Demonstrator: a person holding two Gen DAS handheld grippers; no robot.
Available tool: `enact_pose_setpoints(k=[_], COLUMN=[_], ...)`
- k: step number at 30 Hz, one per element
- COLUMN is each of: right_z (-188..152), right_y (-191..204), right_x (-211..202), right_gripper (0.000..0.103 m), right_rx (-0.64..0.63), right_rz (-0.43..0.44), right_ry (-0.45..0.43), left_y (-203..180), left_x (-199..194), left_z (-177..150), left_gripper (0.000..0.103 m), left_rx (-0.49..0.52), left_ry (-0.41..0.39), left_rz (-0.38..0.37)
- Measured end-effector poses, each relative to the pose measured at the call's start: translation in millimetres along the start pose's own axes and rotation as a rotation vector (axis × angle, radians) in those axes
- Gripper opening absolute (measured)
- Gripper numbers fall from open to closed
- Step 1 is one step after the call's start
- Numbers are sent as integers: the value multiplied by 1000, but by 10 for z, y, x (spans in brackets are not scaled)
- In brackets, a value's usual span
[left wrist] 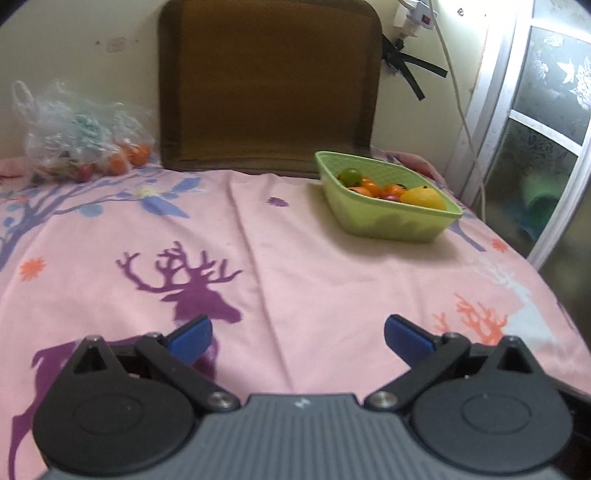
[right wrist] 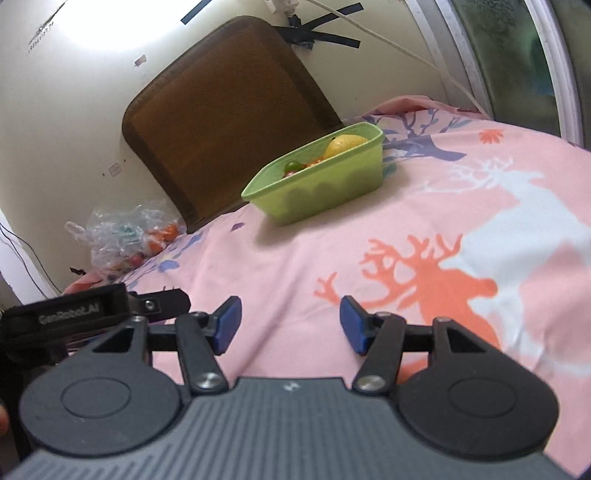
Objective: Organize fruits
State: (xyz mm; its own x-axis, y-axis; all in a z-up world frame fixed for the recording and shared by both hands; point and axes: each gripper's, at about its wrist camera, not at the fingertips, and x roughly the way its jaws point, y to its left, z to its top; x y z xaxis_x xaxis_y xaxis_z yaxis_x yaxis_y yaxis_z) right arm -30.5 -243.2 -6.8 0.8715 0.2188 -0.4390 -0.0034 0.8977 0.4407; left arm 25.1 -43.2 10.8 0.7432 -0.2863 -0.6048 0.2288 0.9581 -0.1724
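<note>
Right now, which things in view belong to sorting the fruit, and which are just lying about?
Job: light green plastic basket, yellow lemon and small fruits inside it, clear plastic bag of fruit.

Lying about: brown woven mat, white power strip.

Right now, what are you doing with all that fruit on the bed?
Someone is sorting fruit with a hand-held gripper in each hand. The left hand-held gripper and right hand-held gripper are both open and empty above the pink sheet. The green basket holds fruit; more sits in a plastic bag by the wall.
</note>
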Motion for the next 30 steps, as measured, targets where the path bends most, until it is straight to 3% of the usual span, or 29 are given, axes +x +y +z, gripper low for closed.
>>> enact_pose_setpoints(k=[12,30], right_z=[-35,-39], right_y=[27,35], right_x=[-111,-142], right_gripper=[61,61], right_rx=[5,8], right_rz=[-25,-20], right_ry=[-28,-30], left_y=[79,-64], left_x=[-283,-454], left_z=[-44,-175], left_gripper=[103,103], left_rx=[91,196], left_ry=[-143,-191], left_rz=[112,134])
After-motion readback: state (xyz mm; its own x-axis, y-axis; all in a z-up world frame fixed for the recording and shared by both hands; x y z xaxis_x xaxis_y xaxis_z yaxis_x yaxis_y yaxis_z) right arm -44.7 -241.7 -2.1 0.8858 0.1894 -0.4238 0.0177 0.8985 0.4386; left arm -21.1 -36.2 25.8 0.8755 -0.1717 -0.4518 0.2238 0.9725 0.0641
